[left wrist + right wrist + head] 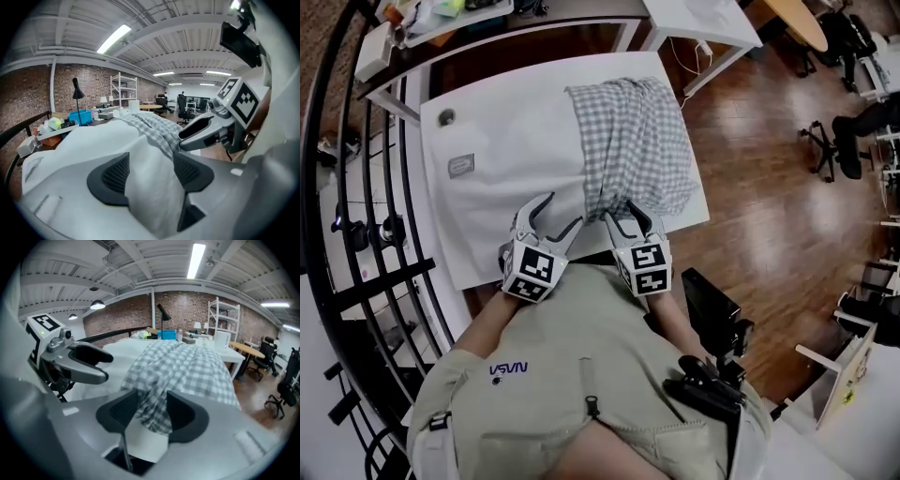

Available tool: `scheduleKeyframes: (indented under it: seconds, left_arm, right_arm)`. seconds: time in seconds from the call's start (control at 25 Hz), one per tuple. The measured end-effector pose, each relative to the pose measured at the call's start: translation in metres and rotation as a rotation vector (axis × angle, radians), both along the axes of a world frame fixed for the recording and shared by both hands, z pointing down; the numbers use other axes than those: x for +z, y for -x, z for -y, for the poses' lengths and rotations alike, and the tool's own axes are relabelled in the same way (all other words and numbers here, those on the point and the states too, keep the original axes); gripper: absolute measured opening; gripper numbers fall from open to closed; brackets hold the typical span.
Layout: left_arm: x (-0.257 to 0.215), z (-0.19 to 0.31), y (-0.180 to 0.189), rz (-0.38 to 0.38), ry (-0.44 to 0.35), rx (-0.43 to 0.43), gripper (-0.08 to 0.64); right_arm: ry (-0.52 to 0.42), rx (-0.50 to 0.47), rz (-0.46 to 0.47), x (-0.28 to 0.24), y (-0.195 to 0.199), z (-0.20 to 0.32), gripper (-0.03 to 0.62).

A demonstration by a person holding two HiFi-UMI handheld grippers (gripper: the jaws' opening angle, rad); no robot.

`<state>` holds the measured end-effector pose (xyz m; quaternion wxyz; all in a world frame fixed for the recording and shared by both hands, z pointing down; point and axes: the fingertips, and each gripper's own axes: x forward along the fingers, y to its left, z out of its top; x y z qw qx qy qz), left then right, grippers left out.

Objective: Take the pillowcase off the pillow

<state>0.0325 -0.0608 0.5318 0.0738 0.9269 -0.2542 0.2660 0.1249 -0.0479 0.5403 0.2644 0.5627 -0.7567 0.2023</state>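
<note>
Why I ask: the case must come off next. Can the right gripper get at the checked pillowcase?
Likely yes: the right gripper stands open with the bunched near edge of the checked pillowcase already between its jaws; nothing blocks it.

- The pillow point(506, 178) lies on the tabletop point(441, 101).
- The pillowcase point(633, 141) covers the pillow's right end, by the tabletop's right edge.
- At the near edge, the left gripper point(562, 211) is around the pillow.
- The right gripper point(628, 214), just beside it, is around the pillowcase.
- A railing point(356, 234) stands left of the table.
</note>
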Motion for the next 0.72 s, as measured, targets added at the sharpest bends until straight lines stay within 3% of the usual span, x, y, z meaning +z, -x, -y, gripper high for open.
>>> scheduleKeyframes:
  seconds: [0.08, 0.16, 0.28, 0.44, 0.52, 0.6, 0.72]
  left_arm:
    - [0.023, 0.001, -0.001, 0.06, 0.002, 0.015, 0.279]
    - [0.031, 0.01, 0.002, 0.083, -0.023, 0.008, 0.15]
    - [0.013, 0.028, 0.01, 0.037, -0.046, -0.001, 0.033]
    - [-0.035, 0.066, 0.027, -0.057, -0.105, -0.066, 0.02]
    - [-0.051, 0.084, 0.04, -0.1, -0.132, -0.121, 0.019]
    - [-0.059, 0.099, 0.061, -0.133, -0.14, -0.199, 0.016]
    - [-0.063, 0.112, 0.096, -0.135, -0.121, -0.289, 0.015]
  right_arm:
    - [0.045, -0.025, -0.037, 0.022, 0.009, -0.003, 0.192]
    - [0.08, -0.027, -0.089, 0.039, 0.011, 0.002, 0.185]
    - [0.052, -0.013, -0.147, 0.034, 0.006, 0.017, 0.057]
    - [-0.074, 0.061, -0.214, -0.003, -0.017, 0.035, 0.017]
    - [-0.12, 0.153, -0.257, -0.016, -0.047, 0.038, 0.014]
    - [-0.131, 0.301, -0.331, -0.021, -0.105, 0.028, 0.002]
    - [-0.052, 0.451, -0.314, -0.018, -0.197, -0.001, 0.002]
